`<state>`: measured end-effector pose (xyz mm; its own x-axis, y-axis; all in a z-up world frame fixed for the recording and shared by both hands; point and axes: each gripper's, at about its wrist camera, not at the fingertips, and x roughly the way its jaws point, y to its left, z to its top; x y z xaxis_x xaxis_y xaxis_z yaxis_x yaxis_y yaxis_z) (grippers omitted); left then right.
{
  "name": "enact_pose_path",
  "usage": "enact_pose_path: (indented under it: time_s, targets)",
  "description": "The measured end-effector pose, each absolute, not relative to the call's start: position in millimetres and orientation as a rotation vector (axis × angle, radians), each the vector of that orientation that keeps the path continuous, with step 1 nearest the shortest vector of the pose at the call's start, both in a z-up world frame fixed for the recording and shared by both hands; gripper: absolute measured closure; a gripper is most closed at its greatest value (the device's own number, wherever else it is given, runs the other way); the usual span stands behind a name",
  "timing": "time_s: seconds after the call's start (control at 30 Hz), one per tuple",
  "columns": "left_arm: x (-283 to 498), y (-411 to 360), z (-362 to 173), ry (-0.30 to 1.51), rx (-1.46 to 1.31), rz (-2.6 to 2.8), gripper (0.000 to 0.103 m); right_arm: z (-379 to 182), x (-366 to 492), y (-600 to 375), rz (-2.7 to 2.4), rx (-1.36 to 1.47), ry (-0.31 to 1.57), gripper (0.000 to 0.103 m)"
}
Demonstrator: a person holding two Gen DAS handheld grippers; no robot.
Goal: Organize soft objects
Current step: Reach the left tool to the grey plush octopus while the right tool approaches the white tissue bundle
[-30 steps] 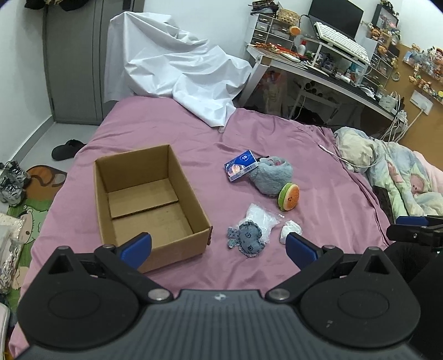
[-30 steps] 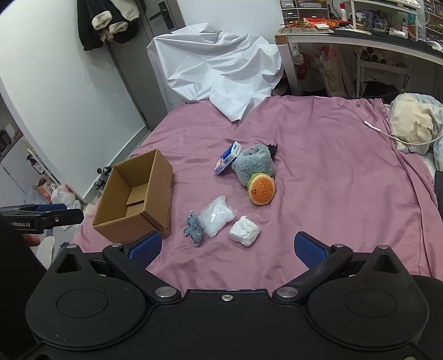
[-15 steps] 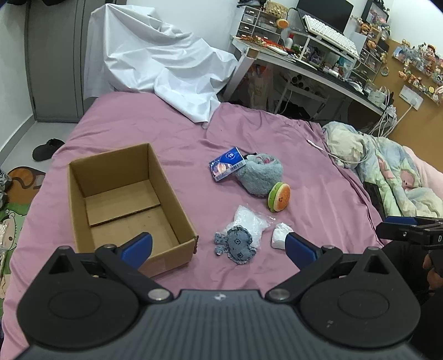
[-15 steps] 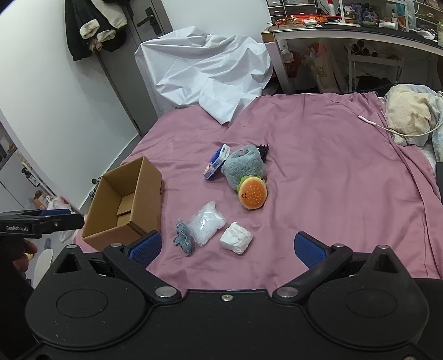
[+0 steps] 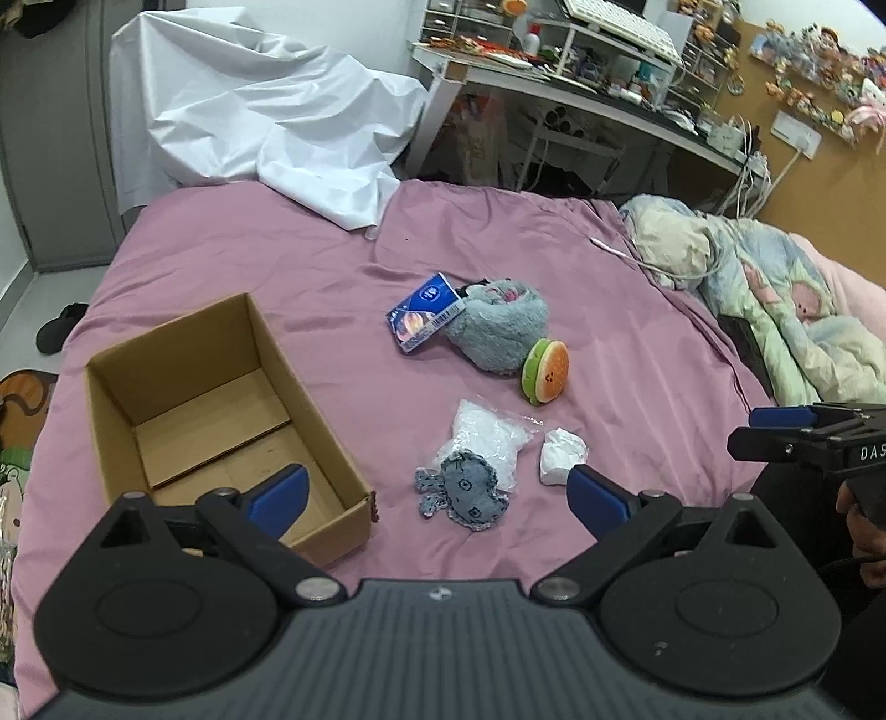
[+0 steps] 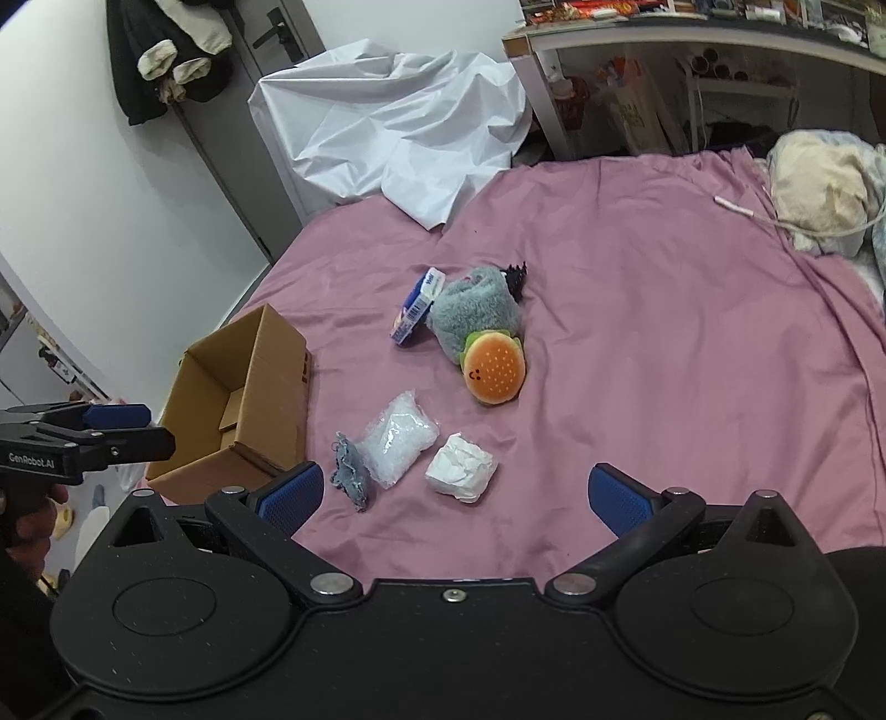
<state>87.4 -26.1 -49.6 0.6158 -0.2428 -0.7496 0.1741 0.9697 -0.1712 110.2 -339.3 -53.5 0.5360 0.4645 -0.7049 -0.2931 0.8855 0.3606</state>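
Note:
An open, empty cardboard box (image 5: 221,399) (image 6: 243,399) sits on the pink bed at the left. To its right lie a grey octopus plush (image 5: 465,493) (image 6: 349,476), a clear plastic bag (image 5: 487,437) (image 6: 396,437), a white tissue pack (image 5: 562,457) (image 6: 459,468), a burger plush (image 5: 545,370) (image 6: 493,368), a grey fluffy item (image 5: 495,329) (image 6: 473,315) and a blue packet (image 5: 423,318) (image 6: 415,307). My left gripper (image 5: 437,498) is open and empty, above the bed's near edge. My right gripper (image 6: 454,495) is open and empty, near the tissue pack.
A white sheet (image 5: 266,122) is draped at the head of the bed. A cluttered desk (image 5: 581,94) stands behind. A patterned quilt and pillow (image 5: 775,293) lie at the right with a white cable (image 6: 736,207). A door and hanging coat (image 6: 171,50) are at the left.
Both grippers have moved forward and down toward the objects on the bed, which now appear larger. Both stay open and empty. The objects have not moved.

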Motion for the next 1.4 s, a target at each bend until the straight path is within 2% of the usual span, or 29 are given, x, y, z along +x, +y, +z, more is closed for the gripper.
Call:
enact_pose_path:
  time_s: [0.17,0.37,0.53,0.63,0.83,1.27,1.4]
  targets:
    - [100,-34,-60,0.876,-0.053,-0.254,0.005,-65,116,-341,0.444,0.224,0.917,0.002]
    - [115,-45,-74,0.899,-0.03,-0.284,0.016,-78,123,-339,0.459,0.252,0.941,0.013]
    - [123,-56,-81,0.904,-0.017,-0.329,0.028,-89,130,-336,0.467,0.275,0.973,0.027]
    - [130,-62,-87,0.919,-0.014,-0.343,0.034,-95,134,-334,0.472,0.286,0.99,0.032]
    - [143,-72,-103,0.966,-0.009,-0.361,0.037,-105,141,-329,0.476,0.299,1.018,0.039]
    - [169,-91,-137,1.072,0.07,-0.34,0.045,-126,156,-319,0.468,0.307,1.078,0.04]
    - [174,-92,-145,1.1,0.085,-0.314,0.056,-129,159,-316,0.47,0.31,1.087,0.04]
